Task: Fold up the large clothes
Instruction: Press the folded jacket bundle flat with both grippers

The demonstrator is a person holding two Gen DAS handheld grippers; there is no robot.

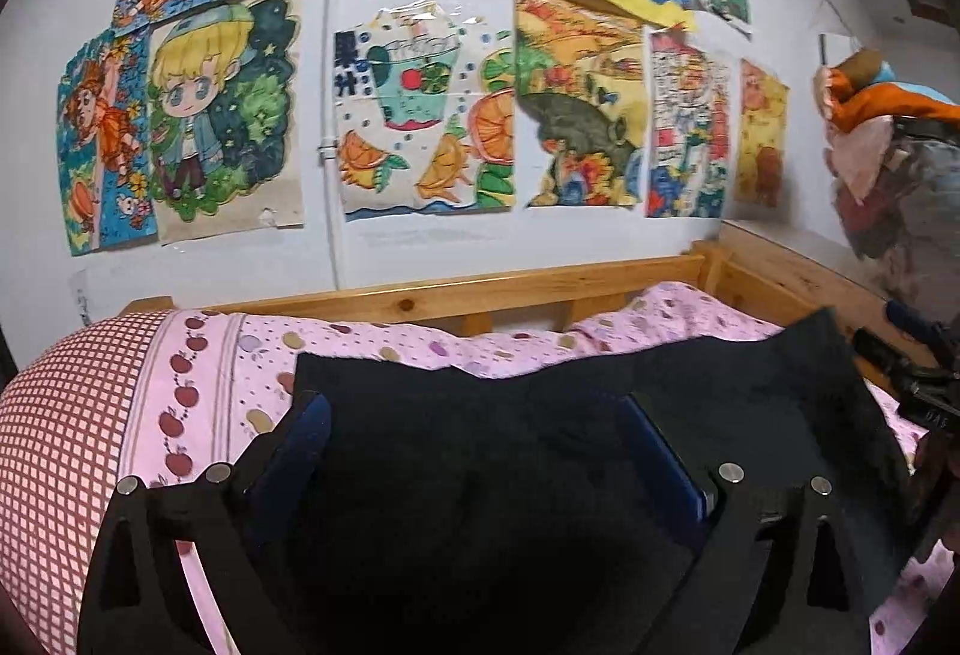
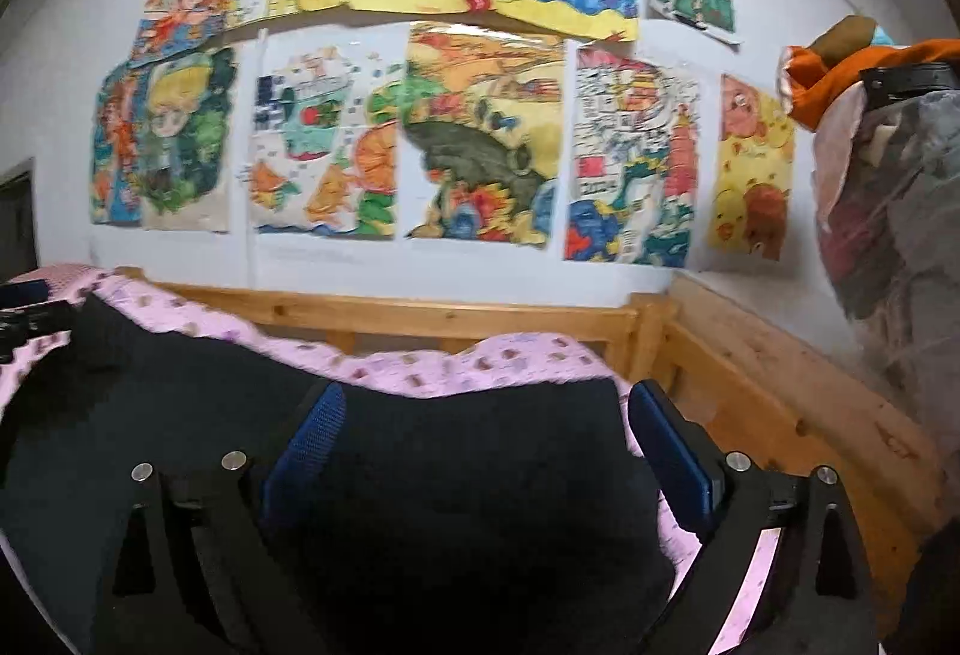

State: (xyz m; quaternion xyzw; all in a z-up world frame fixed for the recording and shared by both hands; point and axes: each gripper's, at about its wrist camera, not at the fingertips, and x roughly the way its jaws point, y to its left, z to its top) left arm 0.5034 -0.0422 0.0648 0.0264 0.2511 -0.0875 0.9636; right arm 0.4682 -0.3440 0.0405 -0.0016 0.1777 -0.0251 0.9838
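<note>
Dark garment point(image 1: 540, 475), black or deep navy, lies spread flat on the bed and fills the near part of both wrist views. Whether it is a sweater, a jacket or something else cannot be told, since no collar or sleeve shows clearly.

Nearest of all, the left gripper point(image 1: 480, 451) sits low over the left part of the cloth with its blue-padded fingers point(image 1: 312, 433) wide apart and nothing between them. The right gripper point(image 2: 486, 439) is just as wide over the right part, close to the garment's right edge, and also holds nothing. Judging from this, each is placed over its own side so the two can take matching points along the far hem and fold the cloth evenly; no grip is made yet.

Just beyond the far edge of the garment, the pink fruit-print bedsheet point(image 1: 372, 349) shows, giving a broad, soft surface for the work. At near left a checked pillow point(image 1: 54, 445) rests against the sheet.

Farther back runs the wooden bed rail point(image 1: 480, 289), which turns along the right side. At far right hangs a pile of mixed clothing point(image 2: 888, 175), topped with orange fabric. Farthest is the white wall point(image 1: 420, 247), covered with children's drawings point(image 1: 420, 114).
</note>
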